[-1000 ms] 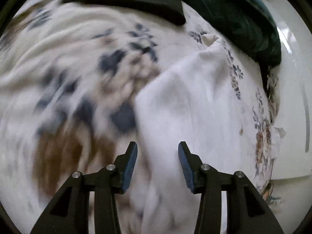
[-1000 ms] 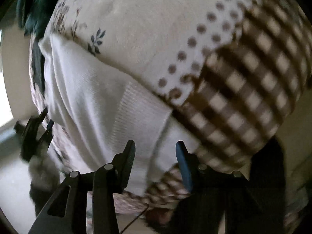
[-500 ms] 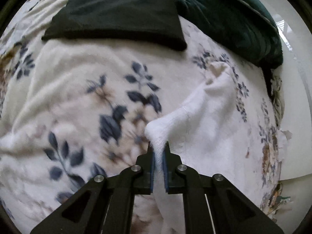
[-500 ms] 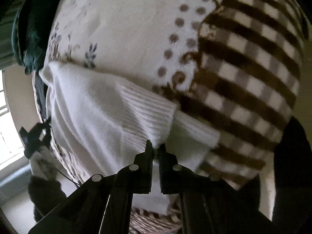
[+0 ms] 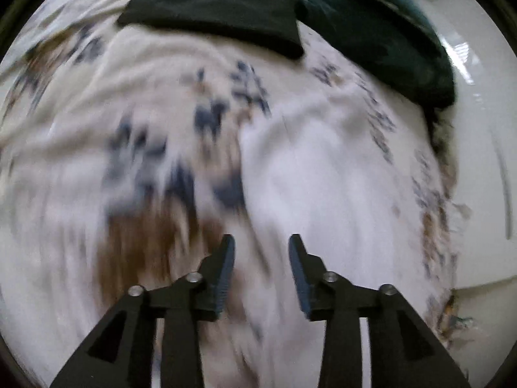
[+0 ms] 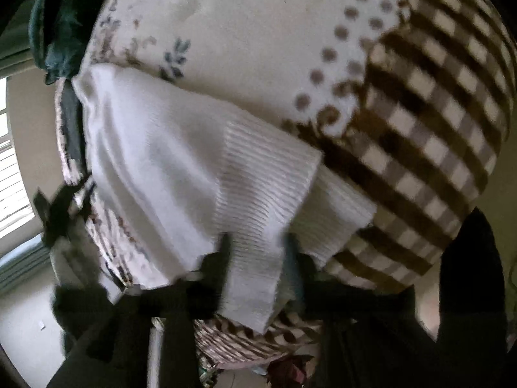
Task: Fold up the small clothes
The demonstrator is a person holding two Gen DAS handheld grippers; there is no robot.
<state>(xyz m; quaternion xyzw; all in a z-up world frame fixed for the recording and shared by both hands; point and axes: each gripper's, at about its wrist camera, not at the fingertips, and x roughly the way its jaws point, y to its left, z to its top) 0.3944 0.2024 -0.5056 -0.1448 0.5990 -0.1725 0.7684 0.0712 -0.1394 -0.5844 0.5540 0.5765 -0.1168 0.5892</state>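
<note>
A white knit garment (image 5: 323,168) with a ribbed cuff (image 6: 268,174) lies folded on the floral blanket (image 5: 97,135), one layer over the other. My left gripper (image 5: 261,258) hovers over its near edge; the jaws are opening, only blurred cloth shows below the gap, and the pads press on nothing. My right gripper (image 6: 258,252) is blurred above the cuff end. Its jaws are opening too, and the cuff lies in the gap between them without being pinched.
A folded black cloth (image 5: 213,9) lies at the far side of the blanket, with dark teal bedding (image 5: 371,32) to its right. A brown-and-white check blanket (image 6: 420,113) adjoins the garment. Pale floor (image 5: 478,168) lies beyond the bed edge, and a dark shape (image 6: 468,274) stands at the right.
Half a second ago both grippers were shut on pinched-up folds of the white garment. Both have since let go and opened, and the garment has dropped flat. The left view has shifted and blurred.
</note>
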